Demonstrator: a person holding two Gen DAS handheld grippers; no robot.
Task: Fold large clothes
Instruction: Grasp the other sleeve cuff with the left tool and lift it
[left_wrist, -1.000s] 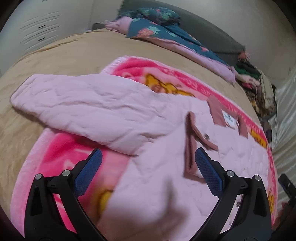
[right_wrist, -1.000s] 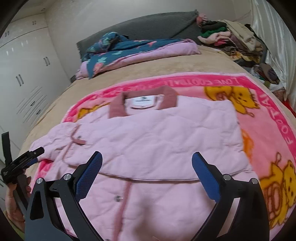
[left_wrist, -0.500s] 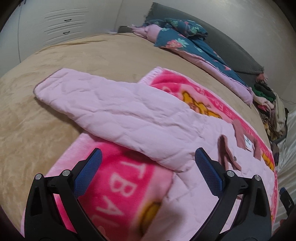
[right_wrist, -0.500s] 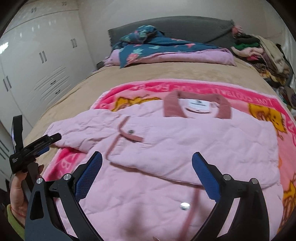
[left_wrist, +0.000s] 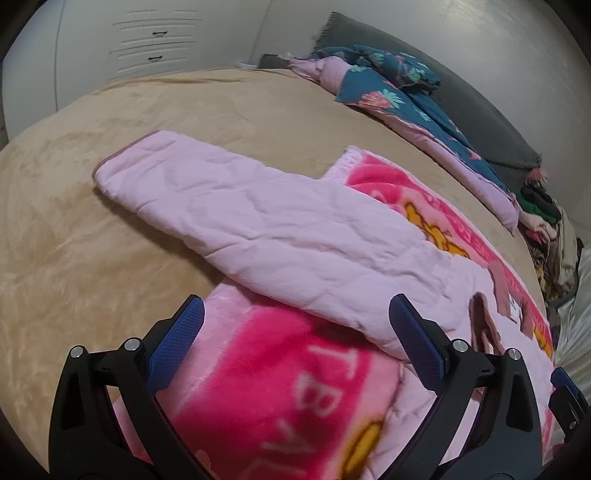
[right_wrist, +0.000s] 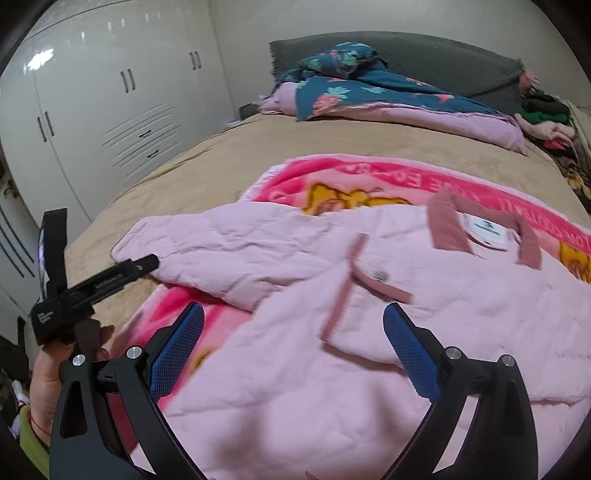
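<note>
A pale pink quilted jacket (right_wrist: 424, 314) with a dusty-rose collar (right_wrist: 447, 229) lies on a pink cartoon blanket (right_wrist: 388, 177) on the bed. Its left sleeve (left_wrist: 229, 206) stretches out over the tan bedspread, with the cuff at the far left. My left gripper (left_wrist: 295, 325) hovers open above the blanket's near edge, just short of the sleeve. My right gripper (right_wrist: 293, 328) hangs open over the jacket's front, nothing between its fingers. In the right wrist view a hand holds the left gripper's body (right_wrist: 92, 284) at the left, beside the cuff.
Tan bedspread (left_wrist: 110, 147) covers the bed. A floral teal quilt (right_wrist: 369, 92) lies along the grey headboard (right_wrist: 424, 51). A heap of clothes (right_wrist: 546, 118) sits at the far right. White wardrobe doors (right_wrist: 110, 110) stand on the left.
Both views have swung left toward the outstretched sleeve. The left gripper has shifted from over the jacket's body to the blanket's edge near the sleeve. Both stay open.
</note>
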